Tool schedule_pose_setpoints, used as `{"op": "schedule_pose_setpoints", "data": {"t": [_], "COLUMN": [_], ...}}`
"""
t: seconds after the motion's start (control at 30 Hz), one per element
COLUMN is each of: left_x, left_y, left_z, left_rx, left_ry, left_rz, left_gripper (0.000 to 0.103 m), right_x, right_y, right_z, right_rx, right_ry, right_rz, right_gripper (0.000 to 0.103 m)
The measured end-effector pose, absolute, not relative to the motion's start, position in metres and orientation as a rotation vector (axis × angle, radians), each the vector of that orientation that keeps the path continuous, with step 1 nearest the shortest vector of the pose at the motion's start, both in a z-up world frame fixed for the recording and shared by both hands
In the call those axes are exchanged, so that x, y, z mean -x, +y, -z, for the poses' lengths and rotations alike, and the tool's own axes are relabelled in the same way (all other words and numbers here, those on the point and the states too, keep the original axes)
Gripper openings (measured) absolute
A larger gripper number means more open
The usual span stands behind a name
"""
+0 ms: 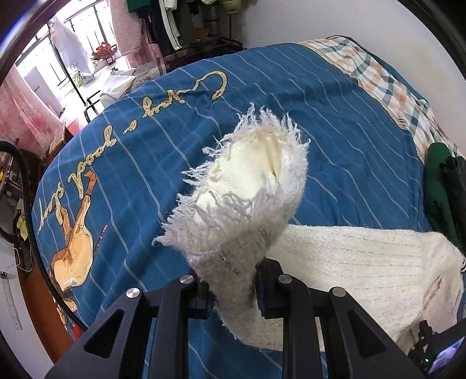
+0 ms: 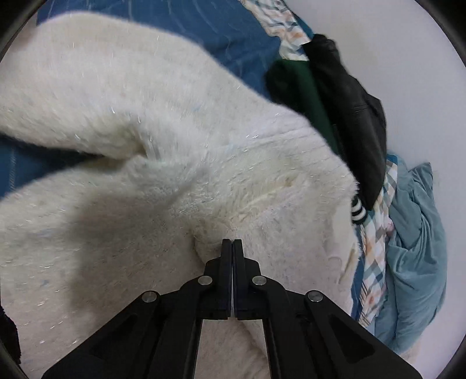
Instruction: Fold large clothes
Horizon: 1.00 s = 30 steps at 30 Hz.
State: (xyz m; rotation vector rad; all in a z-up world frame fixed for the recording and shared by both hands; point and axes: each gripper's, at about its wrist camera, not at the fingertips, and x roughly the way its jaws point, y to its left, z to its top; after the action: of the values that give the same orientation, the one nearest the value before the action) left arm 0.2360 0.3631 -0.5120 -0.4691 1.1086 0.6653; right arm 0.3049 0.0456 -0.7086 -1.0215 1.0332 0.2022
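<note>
A fluffy white sweater [image 2: 151, 122] lies on a blue bedspread [image 1: 335, 122]. My left gripper [image 1: 233, 291] is shut on the sweater's sleeve [image 1: 247, 210], just behind the fringed cuff [image 1: 256, 151], and holds it lifted above the bed. The sweater's body [image 1: 364, 271] lies to the right of it. My right gripper [image 2: 232, 247] is shut, its tips pressed into the sweater's body at a small pucker; whether cloth is pinched between them is hidden. A sleeve [image 2: 87, 96] stretches to the left.
A dark green garment [image 2: 305, 93] and a black one [image 2: 358, 110] lie at the bed's right side by the white wall. A light blue blanket [image 2: 413, 247] and plaid sheet [image 1: 387, 84] are there too. Left of the bed are a wooden frame [image 1: 40, 306], a balcony and hanging clothes [image 1: 169, 26].
</note>
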Motion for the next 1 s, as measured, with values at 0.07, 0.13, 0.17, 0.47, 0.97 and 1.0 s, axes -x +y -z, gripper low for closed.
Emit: {"op": "schedule_pose_setpoints", "data": {"t": [0.07, 0.13, 0.17, 0.47, 0.97, 1.0], "left_x": [-0.236, -0.237, -0.237, -0.239, -0.248, -0.251], "left_y": [0.364, 0.365, 0.365, 0.361, 0.334, 0.327], "left_z": [0.513, 0.513, 0.513, 0.511, 0.475, 0.466], "left_rx": [0.468, 0.466, 0.466, 0.445, 0.295, 0.26], "left_ry": [1.111, 1.116, 1.117, 1.113, 1.049, 1.028], "left_rz": [-0.657, -0.653, -0.653, -0.638, -0.606, -0.595], "left_gripper": [0.018, 0.018, 0.018, 0.018, 0.016, 0.016], "right_x": [-0.305, -0.294, -0.288, -0.313, -0.33, -0.334], "right_y": [0.046, 0.045, 0.044, 0.047, 0.024, 0.002], "right_z": [0.709, 0.713, 0.715, 0.747, 0.677, 0.662], "right_rx": [1.1, 1.165, 1.196, 1.172, 0.675, 0.581], "right_ry": [1.039, 1.032, 1.011, 1.045, 1.147, 1.162], "right_rz": [-0.203, -0.259, -0.26, -0.139, -0.316, -0.274], "right_gripper": [0.014, 0.048, 0.069, 0.02, 0.052, 0.058]}}
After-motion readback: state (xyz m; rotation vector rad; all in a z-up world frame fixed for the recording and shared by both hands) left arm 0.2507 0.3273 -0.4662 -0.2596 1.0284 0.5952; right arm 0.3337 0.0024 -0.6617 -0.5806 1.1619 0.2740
